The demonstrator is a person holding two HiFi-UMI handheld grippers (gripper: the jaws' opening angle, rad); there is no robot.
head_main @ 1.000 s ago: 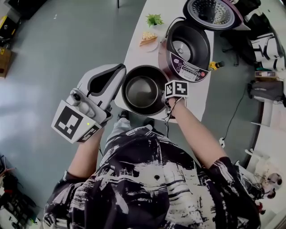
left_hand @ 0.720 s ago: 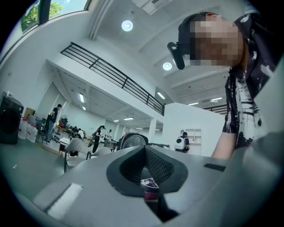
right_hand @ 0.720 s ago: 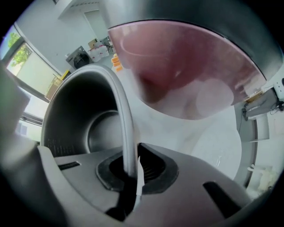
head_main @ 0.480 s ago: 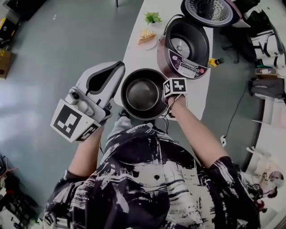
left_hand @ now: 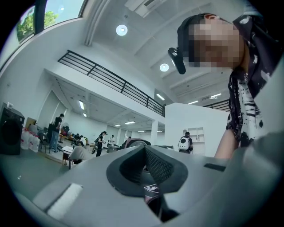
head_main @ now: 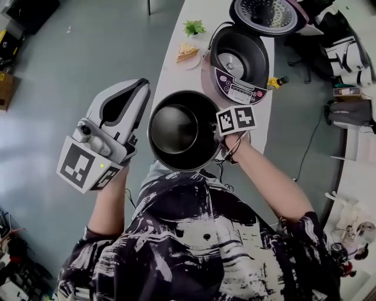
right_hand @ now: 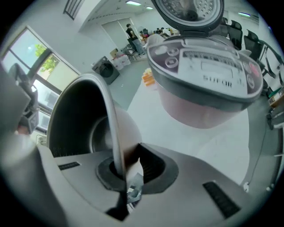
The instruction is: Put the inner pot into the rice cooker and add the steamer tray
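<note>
The dark round inner pot (head_main: 179,130) hangs above the near end of the white table (head_main: 171,75), tilted a little. My right gripper (head_main: 218,133) is shut on its right rim. In the right gripper view the thin rim of the inner pot (right_hand: 84,119) runs down between the pads of the right gripper (right_hand: 122,167). The rice cooker (head_main: 238,59) stands farther back on the table with its lid (head_main: 267,14) swung up and its well empty. It fills the upper right as the rice cooker (right_hand: 204,84). My left gripper (head_main: 140,89) is left of the pot, off the table, its jaws together and empty, also seen as the left gripper (left_hand: 144,166).
A plate with a piece of food (head_main: 187,53) and a small green plant (head_main: 192,27) sit at the table's far left, beside the cooker. Grey floor lies left of the table. Chairs and bags (head_main: 346,53) crowd the right side.
The right gripper has lifted the inner pot off the table, so it looks larger and closer. The left gripper has stayed roughly where it was.
</note>
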